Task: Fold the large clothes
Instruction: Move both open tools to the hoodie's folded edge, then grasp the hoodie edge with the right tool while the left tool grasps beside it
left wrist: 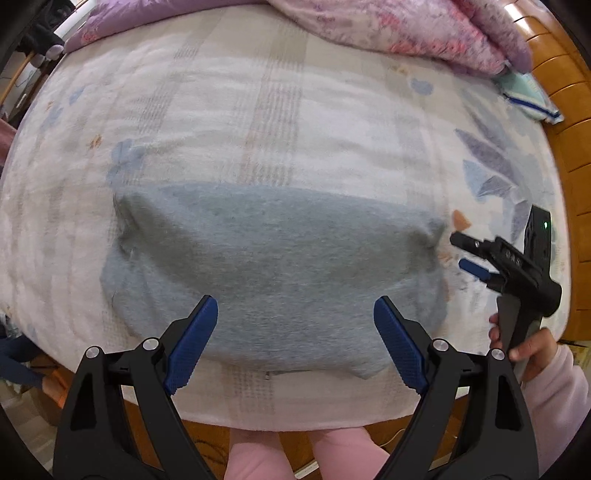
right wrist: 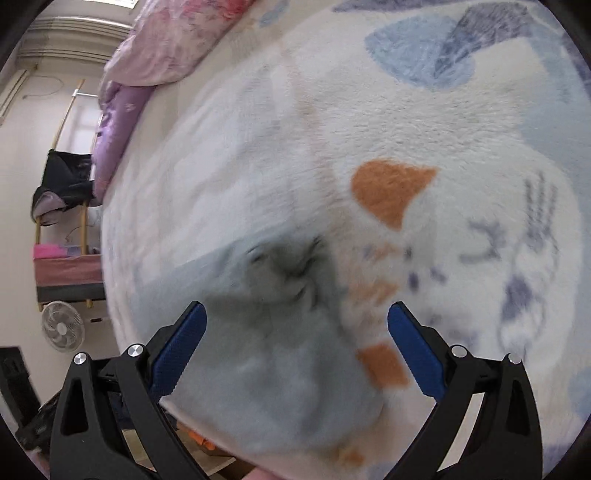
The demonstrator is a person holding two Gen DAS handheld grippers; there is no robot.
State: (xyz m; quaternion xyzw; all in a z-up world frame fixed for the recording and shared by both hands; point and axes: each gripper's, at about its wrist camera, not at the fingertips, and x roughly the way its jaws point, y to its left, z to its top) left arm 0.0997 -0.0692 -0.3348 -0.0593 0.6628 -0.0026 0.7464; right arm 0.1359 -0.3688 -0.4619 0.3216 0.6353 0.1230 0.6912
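Observation:
A grey-blue garment [left wrist: 273,266] lies folded into a broad block on the patterned bed blanket [left wrist: 258,110], near the bed's front edge. My left gripper [left wrist: 295,328] hangs open above the garment's near half, pointing straight down, nothing between its blue pads. My right gripper [left wrist: 467,253] shows in the left wrist view just off the garment's right end, held by a hand [left wrist: 528,347] in a pink sleeve. In the right wrist view the right gripper [right wrist: 297,336] is open over the garment's bunched corner [right wrist: 284,273], with no cloth between its pads.
A pink and purple floral quilt [left wrist: 406,29] is heaped along the far side of the bed. A small teal pouch [left wrist: 528,96] lies by the wooden bed frame [left wrist: 569,110] at the right. A fan [right wrist: 62,328] and a cluttered rack [right wrist: 66,229] stand beyond the bed's left side.

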